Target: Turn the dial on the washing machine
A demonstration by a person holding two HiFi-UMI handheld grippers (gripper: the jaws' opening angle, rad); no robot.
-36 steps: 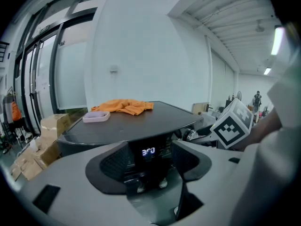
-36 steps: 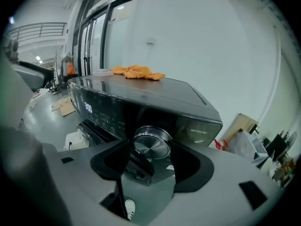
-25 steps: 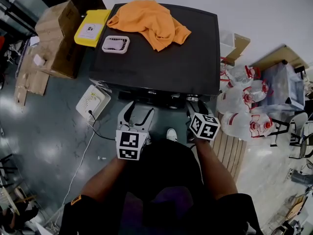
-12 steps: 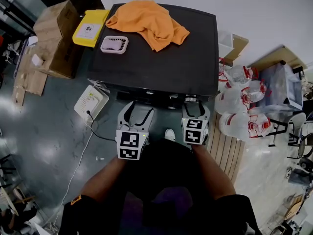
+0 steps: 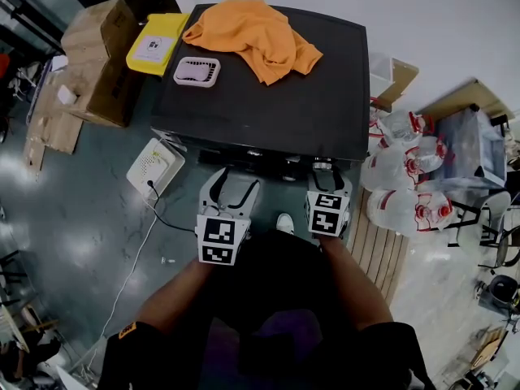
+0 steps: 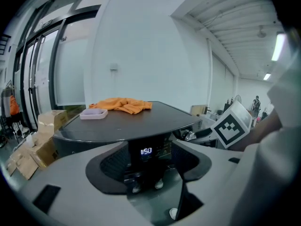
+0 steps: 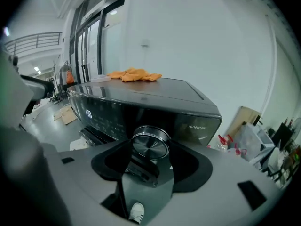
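**Right tool clamped on the washer dial; left tool open and empty**

The right tool (image 7: 150, 150) pinches the round brushed-metal dial (image 7: 150, 142), which stands out from the front panel of the dark grey washing machine (image 5: 268, 112). Both black pads (image 7: 189, 167) meet the dial's rim at a wide setting, and the jaws have just been closing with the dial between them. The left tool (image 6: 149, 160) is spread wide and holds nothing. It hangs just in front of the panel, and the lit display (image 6: 146, 151), reading 1:50, shows beyond the gap. On the machine's top surface lie a crumpled orange cloth (image 5: 256, 31) and a small white slotted tray (image 5: 197, 71), apart from each other. One second ago the right tool's marker cube (image 5: 327, 214) was tilted to one side; it now sits square. The left tool, the cloth and the tray are where they were.
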